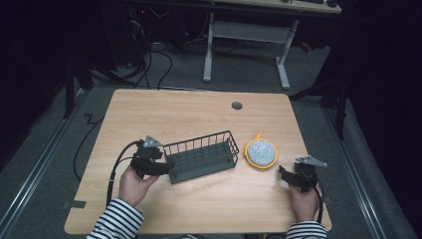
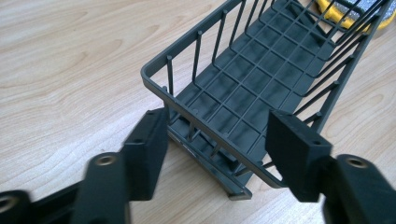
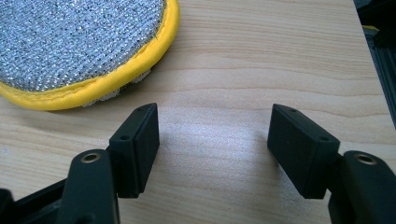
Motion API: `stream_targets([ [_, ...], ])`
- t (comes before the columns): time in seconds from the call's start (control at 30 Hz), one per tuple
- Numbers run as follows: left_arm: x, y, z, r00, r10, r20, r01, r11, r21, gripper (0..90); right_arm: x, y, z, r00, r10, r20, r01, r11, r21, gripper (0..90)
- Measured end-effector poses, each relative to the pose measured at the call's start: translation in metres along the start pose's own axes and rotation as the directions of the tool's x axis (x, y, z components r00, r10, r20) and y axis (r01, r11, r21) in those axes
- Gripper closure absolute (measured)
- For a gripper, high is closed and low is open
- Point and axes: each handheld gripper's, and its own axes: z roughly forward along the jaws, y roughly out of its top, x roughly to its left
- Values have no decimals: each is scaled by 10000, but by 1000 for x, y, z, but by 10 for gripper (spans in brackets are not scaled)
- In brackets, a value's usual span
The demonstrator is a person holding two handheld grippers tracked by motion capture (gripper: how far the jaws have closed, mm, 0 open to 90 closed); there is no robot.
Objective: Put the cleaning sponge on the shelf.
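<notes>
Your left tongs [image 1: 166, 168] sit at the near end of the dark grey wire basket [image 1: 201, 155], jaws spread wide. In the left gripper view the two black jaws stand on either side of the basket's short end wall, one just outside each corner, and neither clearly presses on the wire. The basket [image 2: 261, 79] stretches away from those tongs [image 2: 215, 149], its grid floor bare, and it rests flat on the desk [image 2: 70, 84].

Beyond the basket's far end, just beside it, lies the round scouring pad [image 1: 260, 153]: a silver mesh face with a yellow rim and a small yellow loop on the far side. You can see a slice of it through the basket's far bars in the left gripper view.

Your right tongs [image 1: 282, 174] are low over the desk [image 1: 199, 114] near its right edge, also wide apart, with nothing but bare wood between the jaws. In the right gripper view the pad [image 3: 79, 46] lies ahead and to the left of those tongs [image 3: 214, 149], near the left jaw but not touching it.

Both your hands grip the handles, striped sleeves at the desk's near edge.
</notes>
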Motion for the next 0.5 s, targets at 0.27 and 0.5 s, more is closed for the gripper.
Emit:
stream_targets([
  [0.27, 6, -3, -18, 9991, -413, 122, 423, 9942, -986, 297, 0, 0, 0, 10000, -1, -1, 1, 10000, -1, 343],
  [0.5, 21, -13, -31, 9964, -824, -187, 793, 9882, -1310, 300, 0, 0, 0, 10000, -2, 3, 2, 10000, 0, 343],
])
